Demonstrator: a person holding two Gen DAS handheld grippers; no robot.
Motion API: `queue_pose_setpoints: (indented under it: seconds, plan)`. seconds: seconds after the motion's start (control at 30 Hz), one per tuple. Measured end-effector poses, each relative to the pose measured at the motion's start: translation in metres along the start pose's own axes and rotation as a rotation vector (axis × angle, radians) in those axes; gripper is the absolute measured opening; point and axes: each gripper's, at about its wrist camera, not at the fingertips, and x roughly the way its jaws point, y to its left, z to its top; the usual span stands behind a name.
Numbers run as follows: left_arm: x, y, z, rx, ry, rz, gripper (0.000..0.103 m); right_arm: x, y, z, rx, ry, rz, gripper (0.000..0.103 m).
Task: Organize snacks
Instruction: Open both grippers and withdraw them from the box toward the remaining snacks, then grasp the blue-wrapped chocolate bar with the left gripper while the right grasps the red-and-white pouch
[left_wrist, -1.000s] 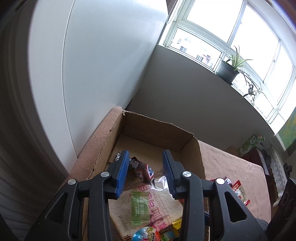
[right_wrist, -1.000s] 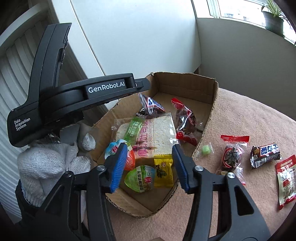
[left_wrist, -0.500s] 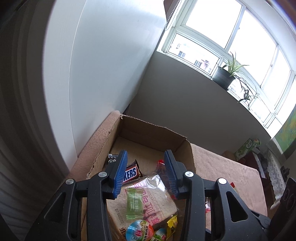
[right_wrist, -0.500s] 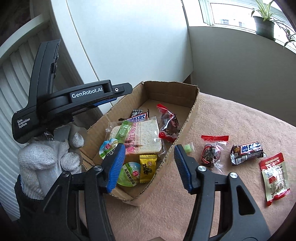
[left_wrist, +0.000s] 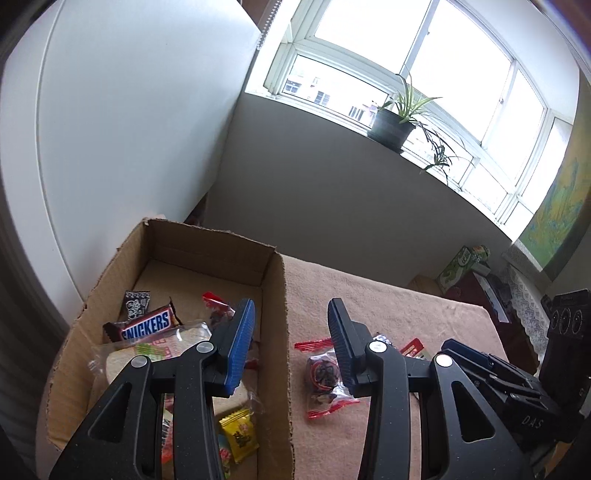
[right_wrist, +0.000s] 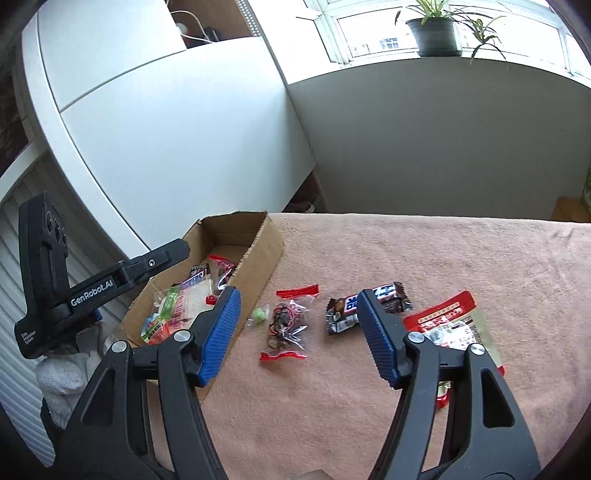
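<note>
An open cardboard box (left_wrist: 275, 295) (right_wrist: 266, 254) on the pink cloth holds several snacks: a Snickers bar (left_wrist: 147, 325), a bagged sandwich (left_wrist: 122, 360) and a yellow packet (left_wrist: 240, 437). My left gripper (left_wrist: 288, 347) is open and empty above the box's right wall. My right gripper (right_wrist: 299, 332) is open and empty above the loose snacks: a clear red-edged packet (right_wrist: 286, 323) (left_wrist: 325, 376), a small green candy (right_wrist: 258, 315), a dark chocolate bar (right_wrist: 369, 306) and a red pouch (right_wrist: 450, 325).
The pink cloth (right_wrist: 443, 258) covers the table to its far edge. A white cabinet (right_wrist: 166, 129) stands behind the box. A potted plant (left_wrist: 393, 122) sits on the window sill. A green carton (left_wrist: 461, 267) lies beyond the table's far right.
Both grippers have risen and swung right, away from the box. The Snickers bar dropped from between the left jaws into the box. Both stay open.
</note>
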Motion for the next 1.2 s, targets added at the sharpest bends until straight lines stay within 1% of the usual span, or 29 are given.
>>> queue_pose_setpoints:
  seconds: [0.13, 0.27, 0.4, 0.53, 0.8, 0.97, 1.03, 1.13, 1.2]
  plan:
    - [0.012, -0.025, -0.006, 0.045, 0.031, -0.023, 0.04, -0.006, -0.04, 0.001, 0.073, -0.007, -0.046, 0.068]
    - [0.026, -0.043, -0.014, 0.073, 0.069, -0.04, 0.04, -0.01, -0.072, 0.0, 0.126, 0.009, -0.084, 0.068]
    - [0.041, -0.062, -0.019, 0.094, 0.105, -0.057, 0.04, -0.008, -0.099, -0.003, 0.182, 0.045, -0.084, 0.068]
    - [0.063, -0.075, -0.023, 0.085, 0.163, -0.083, 0.04, 0.002, -0.117, -0.01, 0.226, 0.084, -0.078, 0.068]
    - [0.098, -0.089, -0.027, 0.078, 0.234, -0.094, 0.04, 0.005, -0.131, -0.019, 0.211, 0.121, -0.121, 0.068]
    - [0.122, -0.089, -0.033, 0.071, 0.291, -0.089, 0.04, 0.007, -0.135, -0.022, 0.225, 0.136, -0.114, 0.068]
    - [0.128, -0.085, -0.033, 0.05, 0.295, -0.078, 0.04, 0.006, -0.134, -0.021, 0.222, 0.134, -0.111, 0.068]
    - [0.133, -0.08, -0.031, 0.008, 0.31, -0.092, 0.04, 0.006, -0.132, -0.021, 0.217, 0.131, -0.11, 0.068]
    - [0.136, -0.079, -0.031, 0.006, 0.323, -0.101, 0.04, 0.007, -0.132, -0.021, 0.212, 0.134, -0.112, 0.068]
